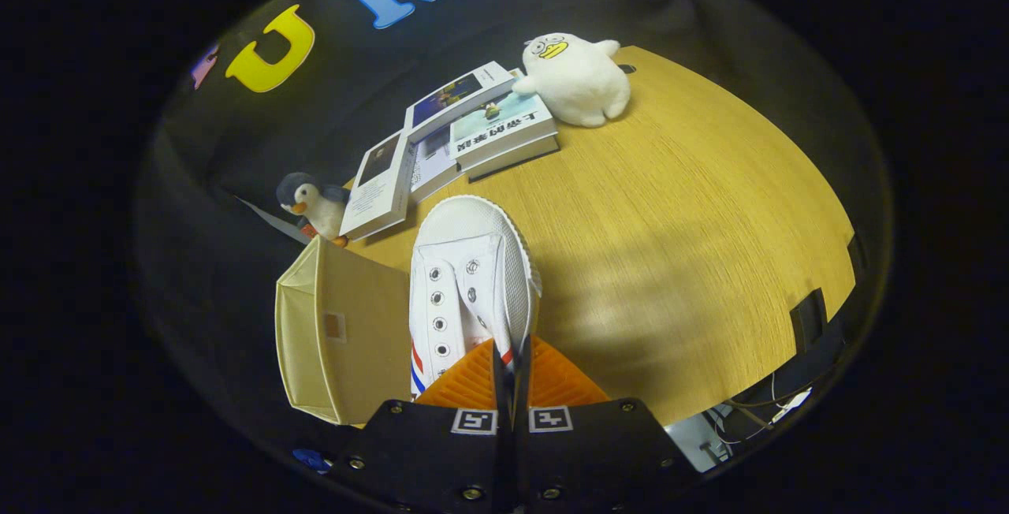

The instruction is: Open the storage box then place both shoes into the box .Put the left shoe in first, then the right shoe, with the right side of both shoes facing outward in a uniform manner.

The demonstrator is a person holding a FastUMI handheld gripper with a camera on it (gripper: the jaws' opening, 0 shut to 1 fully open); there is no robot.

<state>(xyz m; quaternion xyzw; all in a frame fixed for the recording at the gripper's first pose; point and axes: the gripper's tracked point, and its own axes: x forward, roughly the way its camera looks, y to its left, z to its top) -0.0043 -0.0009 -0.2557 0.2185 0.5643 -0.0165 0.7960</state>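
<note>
A white canvas shoe (471, 277) with metal eyelets and red and blue side stripes hangs just ahead of my fingers, toe pointing away toward the books. My gripper (511, 372) is shut on the shoe's rear edge, both fingers pinching the thin collar between them. The beige storage box (339, 333) stands right beside the shoe on its left, its open side turned away to the left so the inside is hidden. Shoe and box are over the wooden table (678, 246).
Several books (449, 143) lie beyond the shoe at the table's back. A white plush duck (577, 76) sits beside them, and a small penguin toy (311, 202) stands behind the box. Cables and black clamps (808, 321) hang at the table's right edge.
</note>
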